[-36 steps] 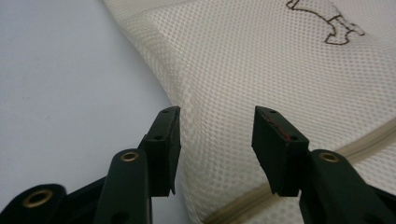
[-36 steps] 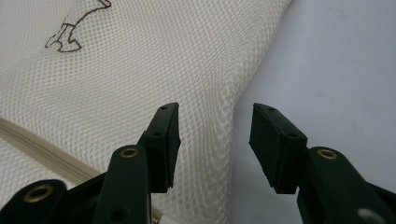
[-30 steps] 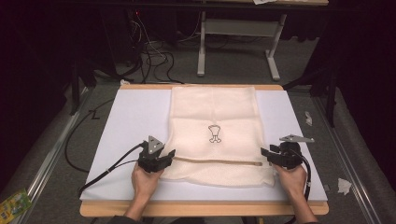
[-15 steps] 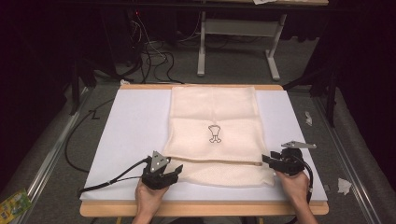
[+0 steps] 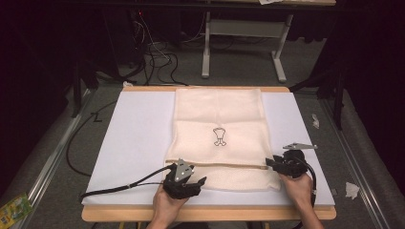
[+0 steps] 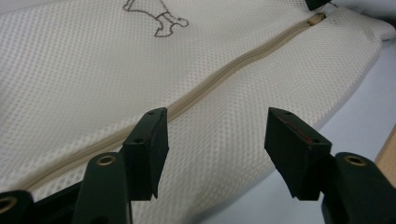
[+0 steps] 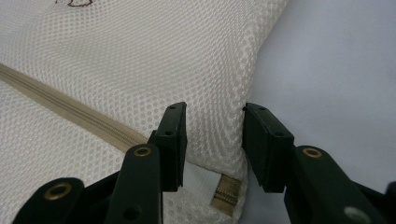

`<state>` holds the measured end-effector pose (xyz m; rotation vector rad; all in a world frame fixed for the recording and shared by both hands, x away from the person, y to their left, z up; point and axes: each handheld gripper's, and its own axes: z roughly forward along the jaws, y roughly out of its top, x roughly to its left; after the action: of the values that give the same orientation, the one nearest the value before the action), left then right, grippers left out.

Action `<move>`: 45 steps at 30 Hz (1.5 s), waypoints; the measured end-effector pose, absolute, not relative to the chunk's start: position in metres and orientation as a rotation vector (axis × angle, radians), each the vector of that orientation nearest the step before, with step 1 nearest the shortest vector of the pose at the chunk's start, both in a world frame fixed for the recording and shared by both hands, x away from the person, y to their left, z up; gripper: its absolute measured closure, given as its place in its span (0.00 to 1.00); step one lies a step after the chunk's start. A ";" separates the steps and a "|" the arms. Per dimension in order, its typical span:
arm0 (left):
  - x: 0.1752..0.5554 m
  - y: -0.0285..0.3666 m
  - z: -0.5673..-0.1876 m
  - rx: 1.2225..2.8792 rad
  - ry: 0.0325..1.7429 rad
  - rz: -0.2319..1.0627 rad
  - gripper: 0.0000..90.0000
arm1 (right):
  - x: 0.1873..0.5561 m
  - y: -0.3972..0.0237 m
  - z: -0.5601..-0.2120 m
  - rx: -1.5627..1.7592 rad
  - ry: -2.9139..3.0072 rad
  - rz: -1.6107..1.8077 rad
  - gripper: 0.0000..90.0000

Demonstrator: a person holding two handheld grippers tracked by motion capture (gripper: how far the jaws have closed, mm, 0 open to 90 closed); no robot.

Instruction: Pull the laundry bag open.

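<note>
Where the mesh laundry bag [image 5: 218,138] lies, on the middle of the white board [image 5: 133,143] that covers the worktop, its long axis runs from the near edge to the far edge, and its far end reaches the board's far edge. No readable writing shows on it; the only mark is a small black outline drawing [image 5: 219,136] printed near its centre. A beige zipper [image 5: 215,165] crosses the bag from side to side, parallel to the near edge and not far from the bag's near end.

The left gripper [image 5: 200,181] sits near the board's near edge at the bag's near left corner, with its jaws spread apart; they have just been opening, and in the left gripper view the jaws hover over the mesh just below the zipper [image 6: 224,72] with nothing pinched between them. The right gripper [image 5: 268,162] is at the zipper's right end by the bag's right edge; its jaws have just been closing, and in the right gripper view a fold of mesh at the bag's edge [image 7: 219,140] stands between them, but the pads do not yet press it.

Bare board lies open to the left and right of the bag, wider on the left. A black cable [image 5: 119,186] trails from the left gripper toward the near left corner.
</note>
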<state>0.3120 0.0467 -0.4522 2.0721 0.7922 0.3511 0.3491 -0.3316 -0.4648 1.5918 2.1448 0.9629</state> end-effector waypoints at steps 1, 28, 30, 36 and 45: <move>0.313 0.042 -0.451 2.072 0.786 0.338 0.44 | 0.350 -0.331 -0.464 1.595 2.146 0.956 0.67; 0.355 -0.071 -0.445 2.096 0.700 0.137 0.50 | 0.352 -0.326 -0.459 1.467 2.210 0.942 0.98; 0.359 -0.073 -0.448 2.077 0.726 0.122 0.51 | 0.351 -0.326 -0.454 1.457 2.206 0.973 0.98; 0.359 -0.094 -0.454 2.101 0.694 0.138 0.53 | 0.351 -0.327 -0.450 1.453 2.208 0.989 0.98; 0.362 -0.114 -0.455 2.094 0.702 0.089 0.55 | 0.350 -0.328 -0.441 1.450 2.194 1.042 0.98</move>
<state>0.3621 -0.1138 -0.4554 2.0939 0.7017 0.0892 0.3504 -0.3282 -0.4413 1.4502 2.1936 1.0425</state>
